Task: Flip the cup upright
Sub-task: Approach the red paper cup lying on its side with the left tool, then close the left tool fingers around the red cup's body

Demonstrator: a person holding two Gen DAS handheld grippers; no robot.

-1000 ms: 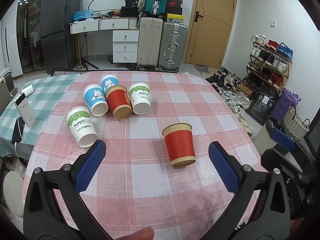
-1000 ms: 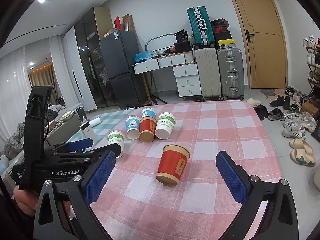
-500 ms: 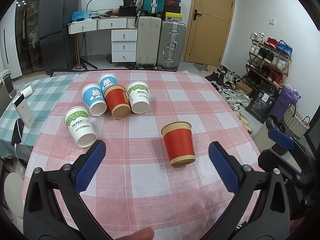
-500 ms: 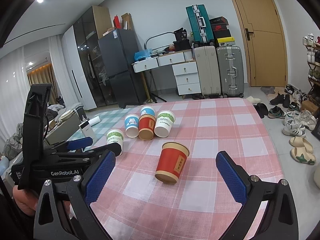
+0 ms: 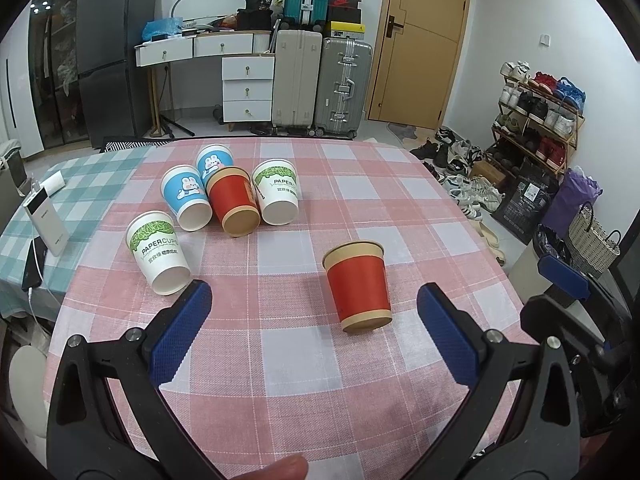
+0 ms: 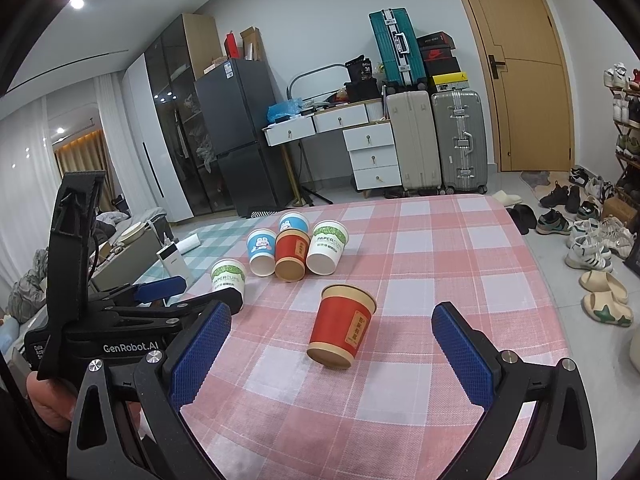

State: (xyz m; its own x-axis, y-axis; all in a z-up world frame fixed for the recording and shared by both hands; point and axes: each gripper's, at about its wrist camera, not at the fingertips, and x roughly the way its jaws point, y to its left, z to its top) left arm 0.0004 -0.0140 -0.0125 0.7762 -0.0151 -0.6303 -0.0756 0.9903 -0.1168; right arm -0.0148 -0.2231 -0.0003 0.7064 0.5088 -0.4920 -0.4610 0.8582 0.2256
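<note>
Covering the table, a red-and-white checked tablecloth (image 5: 360, 184) carries everything. The left gripper (image 5: 314, 312) and right gripper (image 6: 331, 334) both hover above it with fingers spread wide, holding nothing. Between their blue pads stands the lone red paper cup (image 5: 359, 285), mouth up with its narrow base on the cloth, apart from the others. Farther back, five paper cups (image 5: 236, 206) cluster: two white "PAPERCUPS" ones, two blue rabbit-print ones and one red one.
</note>
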